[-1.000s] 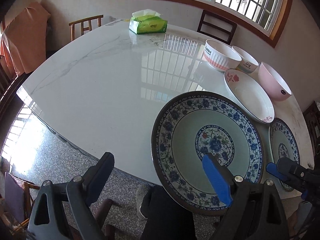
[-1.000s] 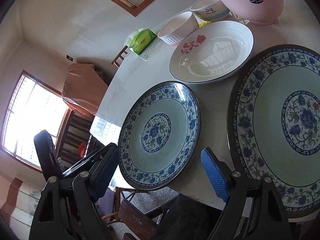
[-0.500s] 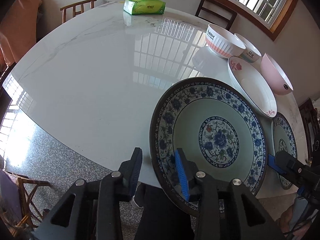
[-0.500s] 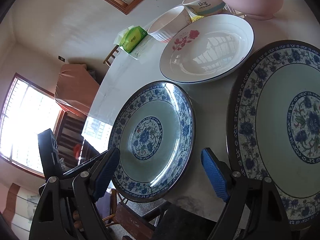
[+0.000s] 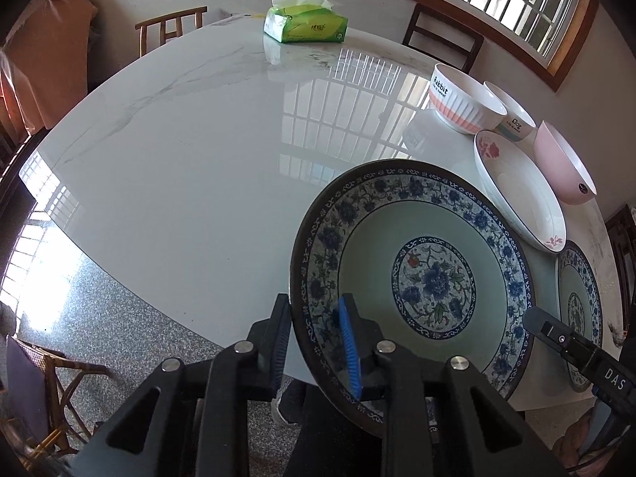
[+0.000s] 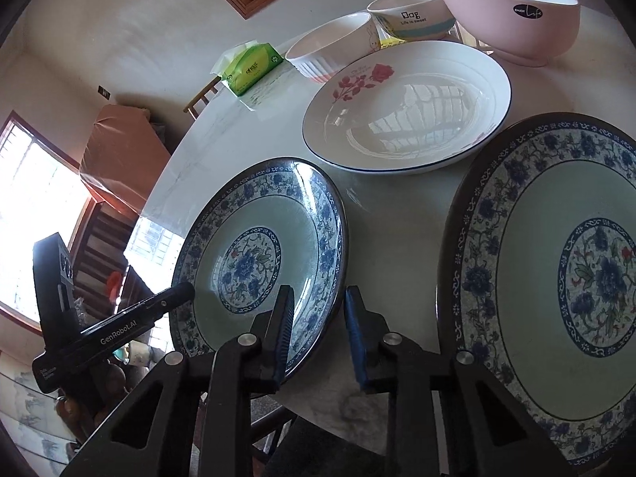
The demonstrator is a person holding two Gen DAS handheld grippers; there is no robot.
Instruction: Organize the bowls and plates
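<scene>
My left gripper (image 5: 316, 342) is shut on the near rim of a blue-and-white floral plate (image 5: 421, 278), which is tilted up off the marble table (image 5: 190, 151). That plate also shows in the right wrist view (image 6: 254, 262). My right gripper (image 6: 320, 334) has narrowed around the same plate's opposite rim, one finger over it and one beside it, with a gap still showing. A second blue floral plate (image 6: 556, 278) lies flat at right. A white rose plate (image 6: 405, 107) lies behind. A ribbed white bowl (image 6: 330, 47), a "Dog" bowl (image 6: 413, 16) and a pink bowl (image 6: 512, 20) stand at the back.
A green tissue pack (image 5: 306, 24) sits at the table's far side. Chairs (image 5: 171, 30) stand around the table. The table's near edge runs just under both grippers, with granite floor (image 5: 99, 310) below.
My left gripper moved forward and shut on the plate's near rim, and the plate tilted up. My right gripper swung to the plate's other rim and its jaws narrowed.
</scene>
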